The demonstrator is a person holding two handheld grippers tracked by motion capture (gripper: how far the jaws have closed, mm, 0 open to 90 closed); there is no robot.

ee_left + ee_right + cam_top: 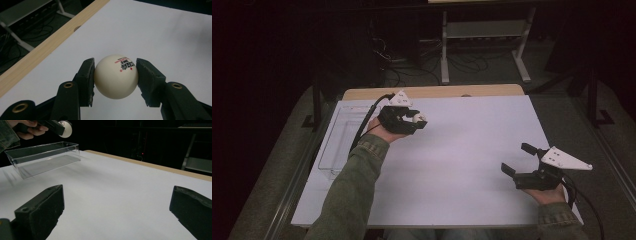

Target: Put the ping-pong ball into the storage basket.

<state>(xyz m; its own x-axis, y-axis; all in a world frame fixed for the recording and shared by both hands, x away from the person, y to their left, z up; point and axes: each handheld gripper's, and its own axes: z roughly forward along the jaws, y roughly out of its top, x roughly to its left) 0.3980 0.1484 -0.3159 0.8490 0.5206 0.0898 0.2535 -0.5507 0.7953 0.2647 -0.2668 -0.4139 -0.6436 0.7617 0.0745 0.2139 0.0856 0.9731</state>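
While the left tool (pixel 418 120) grips a white ping-pong ball (pixel 116 76) between its two jaws, held clear above the white worktop (pixel 462 150) near its far left corner, the step in hand looks like a carry: the ball is pinched at its sides, printed face up, and nothing else touches it. A clear plastic bin (pixel 343 140) lies along the worktop's left edge, just beside and slightly nearer than the left tool, and it appears to be the likely place for the ball. If so, the next move calls for a short swing leftward until the ball hangs over the bin's open top, then a gentle parting of the jaws so the ball drops in rather than bounces off a wall. The right tool (pixel 520 159) rests low near the right edge, toward the near side, its jaws spread wide and holding nothing, well apart from the ball. Between the two tools the worktop is bare, leaving open room; the wooden strip along the far edge sits close behind the left tool.
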